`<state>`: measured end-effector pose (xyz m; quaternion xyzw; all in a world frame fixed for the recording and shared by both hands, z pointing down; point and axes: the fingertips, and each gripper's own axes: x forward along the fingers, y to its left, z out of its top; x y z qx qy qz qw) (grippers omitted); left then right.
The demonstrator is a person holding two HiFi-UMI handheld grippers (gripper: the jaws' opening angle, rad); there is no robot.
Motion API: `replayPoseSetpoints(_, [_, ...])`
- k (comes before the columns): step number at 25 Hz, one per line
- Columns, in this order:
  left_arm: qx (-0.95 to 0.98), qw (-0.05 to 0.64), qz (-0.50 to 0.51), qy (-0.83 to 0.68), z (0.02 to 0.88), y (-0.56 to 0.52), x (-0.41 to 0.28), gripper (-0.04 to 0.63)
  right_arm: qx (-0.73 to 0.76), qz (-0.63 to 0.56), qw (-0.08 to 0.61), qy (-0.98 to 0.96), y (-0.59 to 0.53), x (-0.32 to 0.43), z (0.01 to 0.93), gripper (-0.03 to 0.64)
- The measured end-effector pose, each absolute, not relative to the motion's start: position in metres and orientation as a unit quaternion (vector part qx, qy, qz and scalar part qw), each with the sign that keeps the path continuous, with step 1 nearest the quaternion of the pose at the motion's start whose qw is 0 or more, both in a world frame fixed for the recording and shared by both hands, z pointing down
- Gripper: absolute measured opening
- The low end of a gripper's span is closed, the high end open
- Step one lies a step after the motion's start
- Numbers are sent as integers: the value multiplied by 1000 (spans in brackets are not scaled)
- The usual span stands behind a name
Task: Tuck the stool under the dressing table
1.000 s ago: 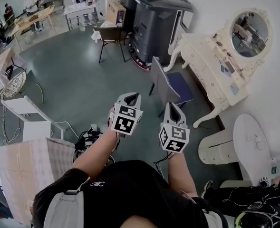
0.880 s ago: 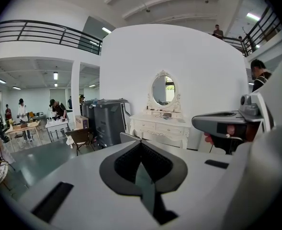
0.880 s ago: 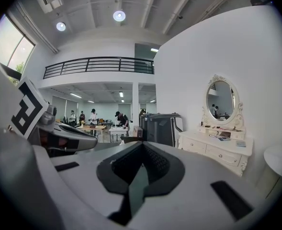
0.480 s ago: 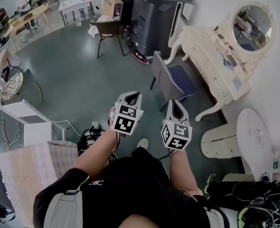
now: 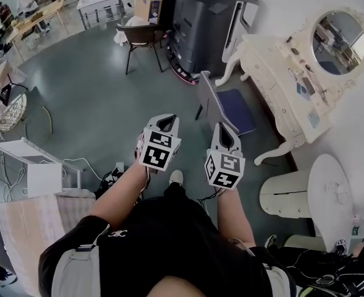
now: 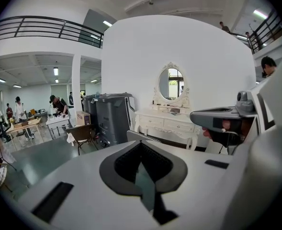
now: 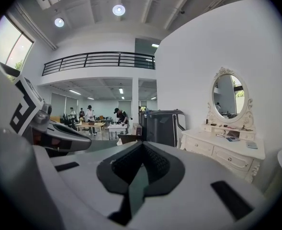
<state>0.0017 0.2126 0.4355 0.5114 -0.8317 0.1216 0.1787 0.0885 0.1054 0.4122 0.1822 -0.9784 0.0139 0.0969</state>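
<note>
Holding nothing, your left gripper (image 5: 167, 123) and right gripper (image 5: 222, 134) both have jaws pressed together. They are near the stool (image 5: 236, 111), which stands just beside the dressing table (image 5: 285, 88), not tucked under it.

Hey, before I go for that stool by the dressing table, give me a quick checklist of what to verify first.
1. Stool tucked in: not ok, it stands out in front of the dressing table.
2. Floor up to the stool free of obstacles: ok.
3. Left gripper free: ok, shut on nothing.
4. Right gripper free: ok, shut on nothing.
5. Grippers touching the stool: not ok, both are short of it.
6. Room under the dressing table: cannot tell, its top hides the space from above.
</note>
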Motion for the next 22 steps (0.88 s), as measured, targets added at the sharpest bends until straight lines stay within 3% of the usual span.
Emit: replayPoseSetpoints(22, [502, 190, 152, -830, 437, 67, -129, 6, 170, 32, 124, -977, -48, -31, 428, 8])
